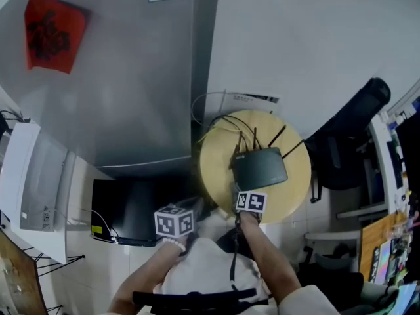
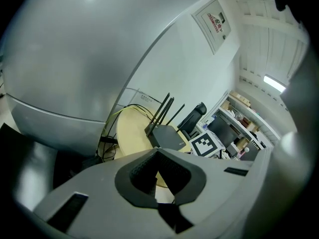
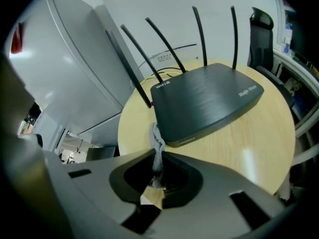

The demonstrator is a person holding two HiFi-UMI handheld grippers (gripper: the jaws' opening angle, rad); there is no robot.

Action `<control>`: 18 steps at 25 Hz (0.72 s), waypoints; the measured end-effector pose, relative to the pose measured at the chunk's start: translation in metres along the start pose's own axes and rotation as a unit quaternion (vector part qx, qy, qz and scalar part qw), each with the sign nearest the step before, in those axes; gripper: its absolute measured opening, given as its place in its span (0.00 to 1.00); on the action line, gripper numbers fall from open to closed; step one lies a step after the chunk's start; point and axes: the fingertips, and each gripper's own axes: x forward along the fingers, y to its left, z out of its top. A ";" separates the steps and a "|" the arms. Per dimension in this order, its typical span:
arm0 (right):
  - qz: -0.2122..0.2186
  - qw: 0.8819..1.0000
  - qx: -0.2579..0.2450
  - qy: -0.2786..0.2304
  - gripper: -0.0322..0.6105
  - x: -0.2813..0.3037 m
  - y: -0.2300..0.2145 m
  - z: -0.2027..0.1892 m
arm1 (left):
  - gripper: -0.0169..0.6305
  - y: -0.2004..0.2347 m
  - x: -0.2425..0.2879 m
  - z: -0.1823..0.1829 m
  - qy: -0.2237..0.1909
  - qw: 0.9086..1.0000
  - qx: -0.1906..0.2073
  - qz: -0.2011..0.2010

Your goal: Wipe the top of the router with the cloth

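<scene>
A black router (image 1: pixel 260 167) with several upright antennas lies on a small round wooden table (image 1: pixel 216 163). In the right gripper view the router (image 3: pixel 207 101) fills the middle, its top bare. My right gripper (image 3: pixel 160 154) is shut on a twisted strip of grey cloth (image 3: pixel 158 143), which reaches up to the router's near left corner. In the head view that gripper (image 1: pixel 243 189) sits at the router's near edge. My left gripper (image 1: pixel 187 209) hangs off the table's left side, shut and holding nothing. Its own view shows its jaws (image 2: pixel 158 152) with the router (image 2: pixel 169 136) beyond.
A tall grey cabinet (image 1: pixel 131 77) stands close against the table's left. Cables (image 1: pixel 220 120) loop behind the router at the white wall. A black office chair (image 1: pixel 348 143) is at the right, with cluttered shelves (image 1: pixel 394 241) beyond. A dark box (image 1: pixel 125 209) sits on the floor.
</scene>
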 end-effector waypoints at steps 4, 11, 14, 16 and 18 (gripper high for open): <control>-0.017 1.000 -0.006 0.001 0.11 -0.006 -0.011 -0.012 | 0.02 -0.001 -0.002 -0.007 0.006 1.000 -0.001 -0.010; -0.028 1.000 0.011 -0.007 0.11 -0.020 -0.026 -0.023 | 0.02 -0.008 -0.008 -0.019 0.023 0.999 0.004 -0.024; -0.011 0.999 0.017 -0.026 0.11 -0.034 -0.015 -0.019 | 0.02 -0.013 -0.007 -0.022 0.030 0.999 0.011 -0.034; 0.006 0.999 0.020 -0.046 0.11 -0.051 -0.004 -0.013 | 0.02 -0.020 -0.004 -0.022 0.034 0.998 0.019 -0.043; 0.026 0.997 0.026 -0.070 0.11 -0.072 0.004 -0.007 | 0.02 -0.031 -0.002 -0.019 0.038 0.998 0.034 -0.048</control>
